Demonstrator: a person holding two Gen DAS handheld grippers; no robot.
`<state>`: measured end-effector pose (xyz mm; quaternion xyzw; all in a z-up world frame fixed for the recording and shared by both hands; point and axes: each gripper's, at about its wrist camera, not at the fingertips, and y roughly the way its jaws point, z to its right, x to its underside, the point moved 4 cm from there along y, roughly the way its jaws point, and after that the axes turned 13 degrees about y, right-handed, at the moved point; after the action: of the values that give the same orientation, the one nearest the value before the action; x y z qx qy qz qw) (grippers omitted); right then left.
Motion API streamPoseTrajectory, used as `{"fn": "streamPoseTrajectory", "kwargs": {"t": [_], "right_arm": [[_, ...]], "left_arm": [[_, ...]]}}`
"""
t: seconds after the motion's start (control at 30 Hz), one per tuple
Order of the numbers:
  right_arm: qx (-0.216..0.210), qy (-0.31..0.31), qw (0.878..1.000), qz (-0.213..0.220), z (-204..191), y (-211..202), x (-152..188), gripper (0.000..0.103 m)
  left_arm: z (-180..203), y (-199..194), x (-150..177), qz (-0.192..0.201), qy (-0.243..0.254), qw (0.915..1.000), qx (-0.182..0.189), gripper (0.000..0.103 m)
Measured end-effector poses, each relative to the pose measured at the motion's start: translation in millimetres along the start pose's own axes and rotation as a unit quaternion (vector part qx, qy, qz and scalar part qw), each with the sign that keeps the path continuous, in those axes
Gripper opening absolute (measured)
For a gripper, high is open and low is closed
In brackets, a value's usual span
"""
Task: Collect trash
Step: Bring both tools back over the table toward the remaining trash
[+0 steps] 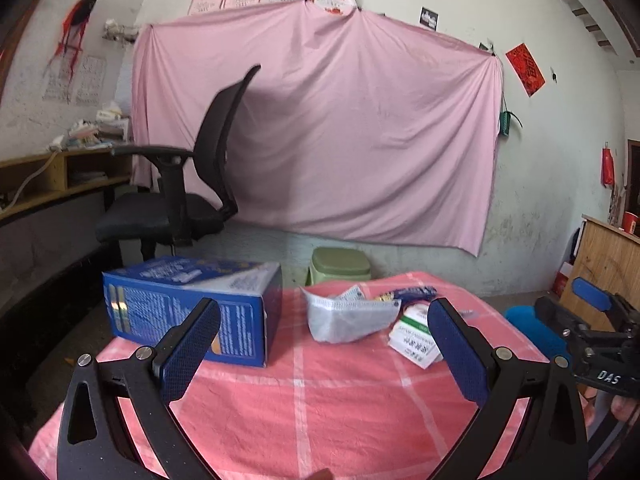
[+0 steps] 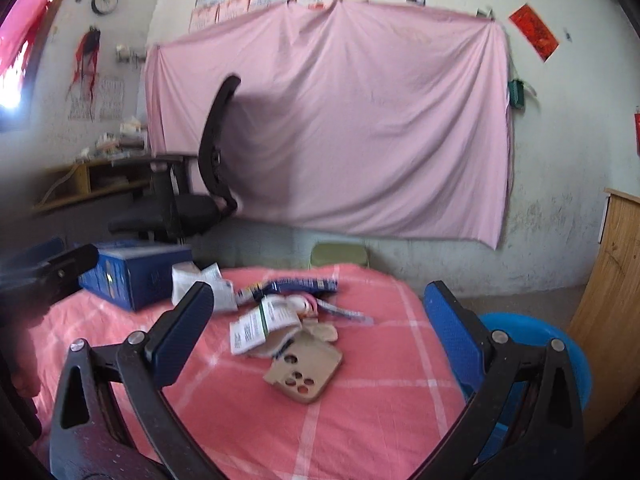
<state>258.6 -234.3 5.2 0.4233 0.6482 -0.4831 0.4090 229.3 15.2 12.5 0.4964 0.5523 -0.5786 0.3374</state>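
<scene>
Trash lies on a table with a pink checked cloth (image 1: 320,412). A blue carton (image 1: 192,312) lies on its side at the left; it also shows in the right wrist view (image 2: 136,274). A crumpled face mask (image 1: 344,316), a white and green box (image 1: 414,342) and a blue wrapper (image 1: 412,292) lie in the middle. The right wrist view shows the white and green box (image 2: 260,324), a brown cardboard piece with holes (image 2: 306,368) and the blue wrapper (image 2: 304,284). My left gripper (image 1: 324,344) is open and empty above the cloth. My right gripper (image 2: 318,332) is open and empty, short of the cardboard.
A blue bin (image 2: 540,356) stands beside the table at the right. A black office chair (image 1: 180,200) and a green stool (image 1: 340,266) stand beyond the table. A pink sheet (image 1: 320,128) hangs on the wall. A wooden cabinet (image 2: 612,292) is at the far right.
</scene>
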Motion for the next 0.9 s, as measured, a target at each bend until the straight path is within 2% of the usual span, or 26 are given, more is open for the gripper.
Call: {"fn": "streamPoseTrajectory", "kwargs": {"t": [0.23,0.3,0.43,0.5,0.7,0.77,0.8,0.87,0.9], "right_arm": [[0.006,0.006,0.994,-0.105,11.6,40.7,20.1,0.103],[0.021,0.002,0.99,-0.138,15.1,52.3,25.9,0.103],[0.016,0.008,0.98,-0.197,19.4,71.5,38.2,0.103],[0.012,0.004,0.976,-0.219,19.1,78.3,44.0,0.103],[-0.001,-0.014,0.962,-0.274,12.8,92.7,60.9,0.103],[-0.006,-0.012,0.959,-0.284,11.7,95.5,62.7,0.096],[-0.009,-0.007,0.957,-0.29,13.3,95.7,64.1,0.09],[-0.016,0.006,0.956,-0.293,16.8,94.4,62.8,0.088],[-0.019,0.01,0.956,-0.293,18.2,93.5,62.2,0.086]], "left_arm": [[6.7,38.0,7.5,-0.057,-0.006,0.9982,0.019,0.101],[8.7,48.7,9.8,-0.073,-0.009,0.9968,0.032,0.101],[14.5,68.0,15.2,-0.105,-0.009,0.9932,0.047,0.1],[16.7,76.0,19.0,-0.122,-0.01,0.9907,0.059,0.095],[25.4,95.4,25.4,-0.168,-0.016,0.9813,0.093,0.084],[27.3,99.5,26.4,-0.176,-0.023,0.9788,0.102,0.084],[28.1,101.0,26.7,-0.179,-0.027,0.9778,0.106,0.084],[30.6,102.6,26.2,-0.182,-0.03,0.976,0.116,0.083],[32.4,103.8,25.8,-0.183,-0.029,0.9751,0.121,0.079]]}}
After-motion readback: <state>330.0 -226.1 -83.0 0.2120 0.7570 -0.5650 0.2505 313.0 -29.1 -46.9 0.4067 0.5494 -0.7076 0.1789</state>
